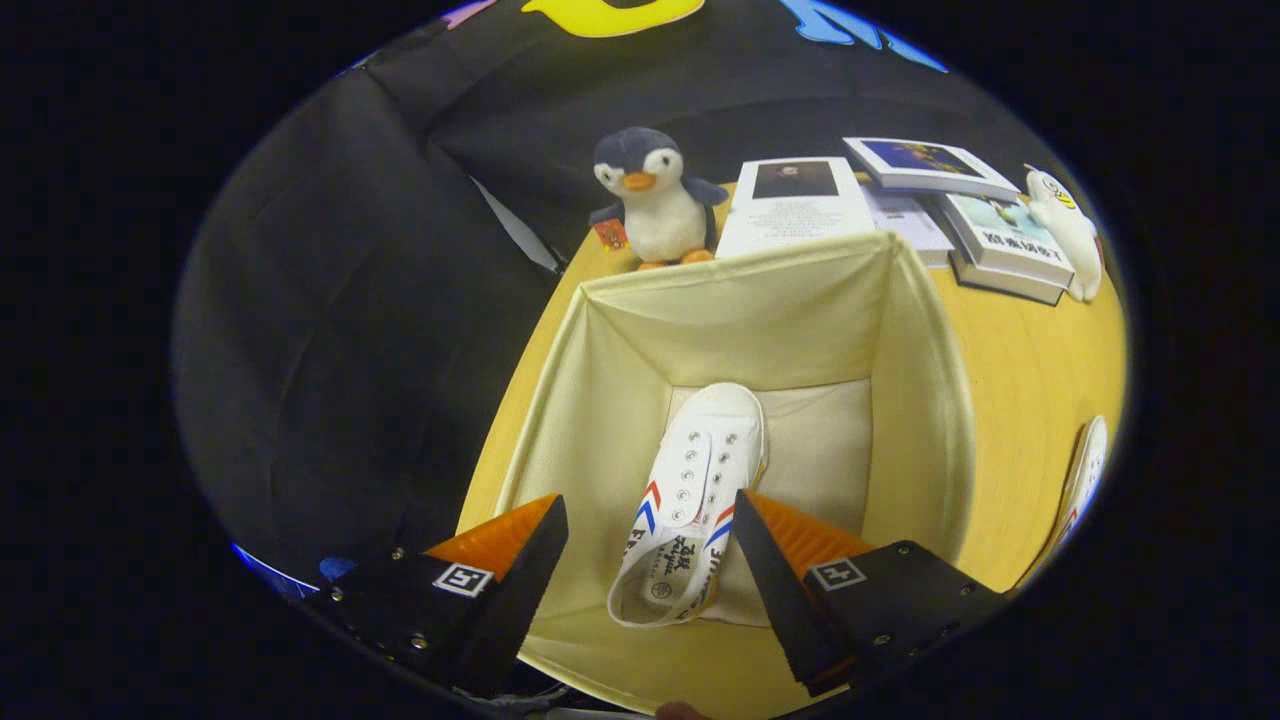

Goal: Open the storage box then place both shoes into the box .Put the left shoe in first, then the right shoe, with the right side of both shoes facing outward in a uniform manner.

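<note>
A cream fabric storage box [930, 400] stands open on the yellow table. One white canvas shoe [695, 490] with red and blue chevrons lies on the box floor, toe pointing away from me, below and between my fingers. My gripper [650, 520] hovers above the box opening, open, with neither orange finger touching the shoe. The other white shoe [1085, 480] lies on the table to the right of the box, partly cut off.
A plush penguin [655, 200] stands just beyond the box's far wall. Papers and a stack of books [960, 215] lie behind the box to the right, with a small white plush [1065, 230] beside them. The table's left edge runs close along the box.
</note>
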`<state>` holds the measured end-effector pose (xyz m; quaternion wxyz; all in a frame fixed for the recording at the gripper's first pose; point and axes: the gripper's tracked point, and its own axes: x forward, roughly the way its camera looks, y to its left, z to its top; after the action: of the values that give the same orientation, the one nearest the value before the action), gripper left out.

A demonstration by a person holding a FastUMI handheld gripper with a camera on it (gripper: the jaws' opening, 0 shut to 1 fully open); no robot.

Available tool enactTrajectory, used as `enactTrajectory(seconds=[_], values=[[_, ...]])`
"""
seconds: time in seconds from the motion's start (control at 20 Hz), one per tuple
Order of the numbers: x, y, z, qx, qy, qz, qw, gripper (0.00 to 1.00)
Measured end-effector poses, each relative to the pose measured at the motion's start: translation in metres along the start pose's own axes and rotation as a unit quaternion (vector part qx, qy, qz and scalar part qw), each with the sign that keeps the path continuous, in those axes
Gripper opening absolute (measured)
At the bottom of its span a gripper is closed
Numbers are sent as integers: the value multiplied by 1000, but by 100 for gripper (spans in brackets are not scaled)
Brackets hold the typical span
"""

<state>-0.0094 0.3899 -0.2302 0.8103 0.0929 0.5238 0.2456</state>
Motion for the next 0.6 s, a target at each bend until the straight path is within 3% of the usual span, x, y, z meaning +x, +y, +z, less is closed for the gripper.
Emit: enactTrajectory(seconds=[0.25,0.6], values=[[-55,-25,27,2,-55,8,998,99],[-113,-103,33,25,-84,-30,996,99]])
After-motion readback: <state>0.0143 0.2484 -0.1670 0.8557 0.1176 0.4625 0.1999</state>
